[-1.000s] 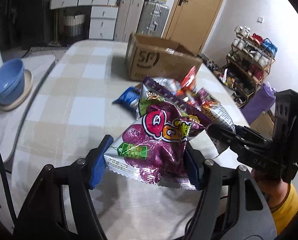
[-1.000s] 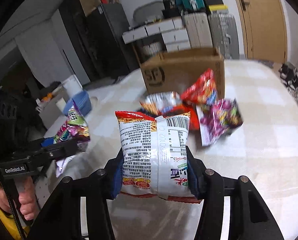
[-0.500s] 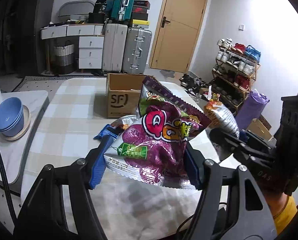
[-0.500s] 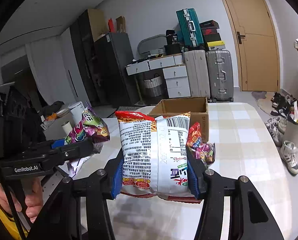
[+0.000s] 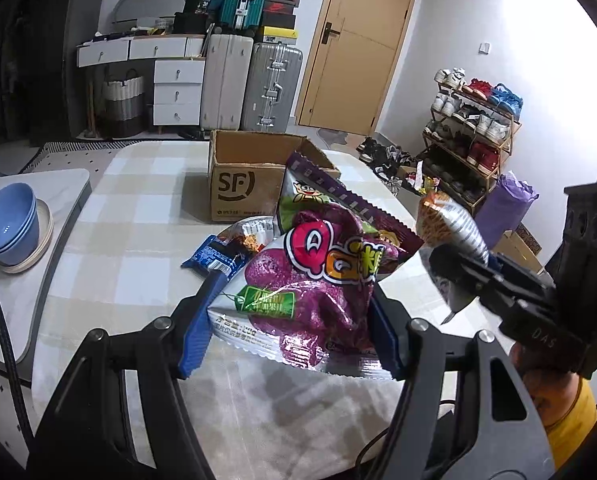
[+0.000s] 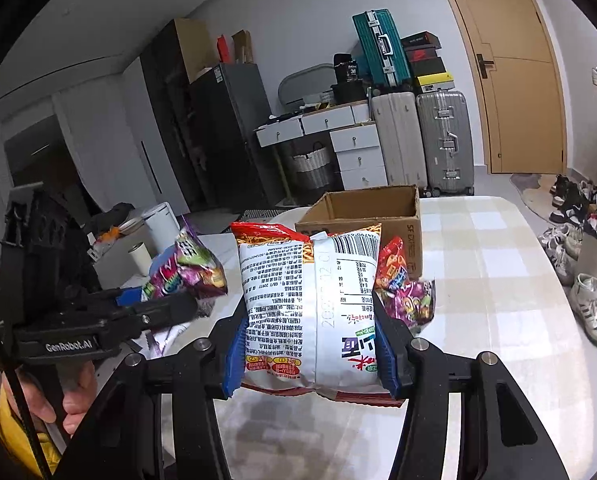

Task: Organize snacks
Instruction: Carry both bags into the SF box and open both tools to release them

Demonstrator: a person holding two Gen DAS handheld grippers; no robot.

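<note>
My left gripper (image 5: 294, 328) is shut on a purple snack bag (image 5: 314, 280) and holds it above the checked table (image 5: 130, 248). My right gripper (image 6: 310, 344) is shut on a white and red noodle bag (image 6: 310, 304), also lifted; it shows at the right of the left wrist view (image 5: 446, 220). An open cardboard box (image 5: 242, 184) marked SF stands at the table's far end, also in the right wrist view (image 6: 362, 212). More snack bags lie in front of it: a blue one (image 5: 214, 256), a silver one (image 5: 250, 232), red and purple ones (image 6: 402, 284).
Blue bowls (image 5: 8, 224) sit on a side counter at the left. Suitcases (image 5: 258, 84), drawers (image 5: 174, 84) and a door (image 5: 358, 44) stand behind the table. A shoe rack (image 5: 474, 128) is at the right. The table's right edge drops to the floor.
Both grippers have risen and tilted up with their bags held, so the table pile and box look lower and farther. The grips have not changed.
</note>
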